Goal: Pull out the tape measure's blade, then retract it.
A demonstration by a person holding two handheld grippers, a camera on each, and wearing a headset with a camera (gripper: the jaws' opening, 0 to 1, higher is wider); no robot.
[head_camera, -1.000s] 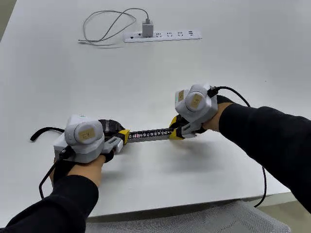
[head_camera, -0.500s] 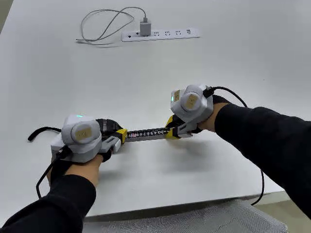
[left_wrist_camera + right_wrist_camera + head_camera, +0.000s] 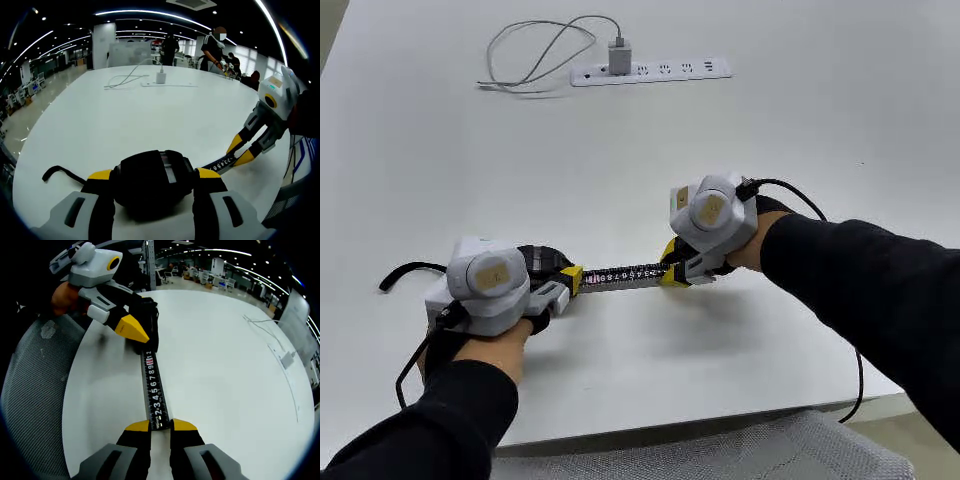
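The black tape measure case (image 3: 542,262) rests on the white table (image 3: 620,170), and my left gripper (image 3: 563,283) is shut on it. In the left gripper view the case (image 3: 152,180) sits between the yellow-tipped jaws of the left gripper (image 3: 155,182). A short length of blade (image 3: 623,275) runs right from the case, numbers up. My right gripper (image 3: 672,275) is shut on the blade's end. In the right gripper view the blade (image 3: 152,387) stretches from the right gripper (image 3: 161,426) to the case (image 3: 148,325). A black wrist strap (image 3: 405,272) trails left of the case.
A white power strip (image 3: 650,70) with a charger (image 3: 620,55) and looped cable lies at the table's far side. The table's near edge runs just below my arms, with a grey mesh chair (image 3: 720,450) beneath it. People stand far off in the room (image 3: 212,47).
My right gripper has moved a little left, toward the case, and the visible blade is slightly shorter. The left gripper and case have stayed put.
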